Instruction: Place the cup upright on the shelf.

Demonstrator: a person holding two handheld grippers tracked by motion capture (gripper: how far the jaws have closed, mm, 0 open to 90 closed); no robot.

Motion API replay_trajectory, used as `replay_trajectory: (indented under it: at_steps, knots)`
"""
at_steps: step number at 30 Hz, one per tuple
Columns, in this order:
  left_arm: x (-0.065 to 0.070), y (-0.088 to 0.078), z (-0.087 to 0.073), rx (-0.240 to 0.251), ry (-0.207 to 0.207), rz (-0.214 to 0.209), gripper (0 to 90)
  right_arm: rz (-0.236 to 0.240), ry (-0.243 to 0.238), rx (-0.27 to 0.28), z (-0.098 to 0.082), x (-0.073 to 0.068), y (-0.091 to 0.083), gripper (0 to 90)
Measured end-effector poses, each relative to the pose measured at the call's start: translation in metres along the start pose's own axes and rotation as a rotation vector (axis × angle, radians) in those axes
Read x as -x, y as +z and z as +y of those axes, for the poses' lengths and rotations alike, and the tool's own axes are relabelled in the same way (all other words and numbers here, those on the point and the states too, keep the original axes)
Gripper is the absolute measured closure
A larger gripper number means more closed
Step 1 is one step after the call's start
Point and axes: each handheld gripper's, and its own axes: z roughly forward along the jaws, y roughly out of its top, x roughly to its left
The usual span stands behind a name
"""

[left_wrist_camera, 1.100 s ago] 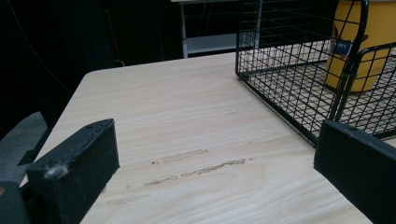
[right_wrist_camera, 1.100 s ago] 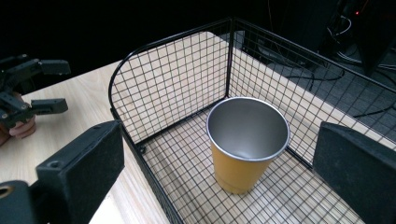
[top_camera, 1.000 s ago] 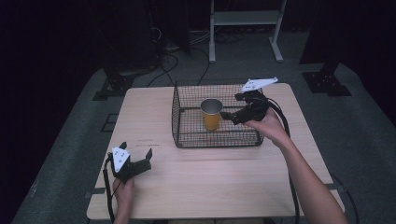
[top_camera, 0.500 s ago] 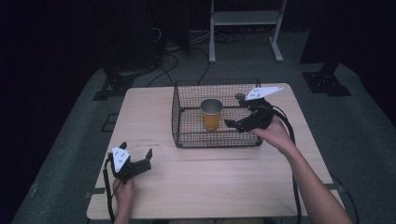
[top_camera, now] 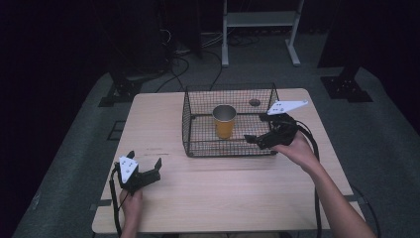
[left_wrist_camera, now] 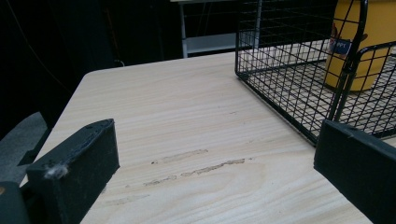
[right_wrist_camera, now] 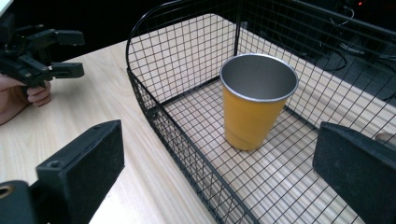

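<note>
A black wire basket (top_camera: 198, 130) stands on the far middle of the wooden table (top_camera: 153, 124). Upright inside it is a yellow cup (top_camera: 224, 123) with a metal rim. My right gripper (top_camera: 255, 130) hovers open above the basket's near right corner, apart from the cup. The right gripper view looks between its spread jaws down at the cup (right_wrist_camera: 254, 107) and the basket's rim (right_wrist_camera: 140, 93). My left gripper (top_camera: 145, 161) rests open on the table's near left, holding nothing. Its view shows the basket (left_wrist_camera: 280, 88) and the cup (left_wrist_camera: 355, 46) ahead to the right.
A small dark round mark (top_camera: 254, 102) lies on the table behind the basket. Beyond the table stand a white metal frame (top_camera: 260, 29) and cables (top_camera: 198, 54) on the dark floor. Bare wood stretches between the left gripper and the basket.
My right gripper has drawn back from beside the cup toward the basket's near right corner. The cup stays upright in the basket. The left gripper has not moved.
</note>
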Motion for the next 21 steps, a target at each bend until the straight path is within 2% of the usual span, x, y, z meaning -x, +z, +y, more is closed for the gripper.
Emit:
replay_trajectory:
  at_steps: [5,21]
  knots:
    - [0.000,0.000,0.000,0.000,0.000,0.000,0.0,-0.001,-0.001,0.000,-0.008,-0.002,-0.004,1.6]
    - [0.000,0.000,0.000,-0.001,0.003,0.000,0.0,-0.007,0.035,0.003,-0.036,-0.001,-0.014,1.6]
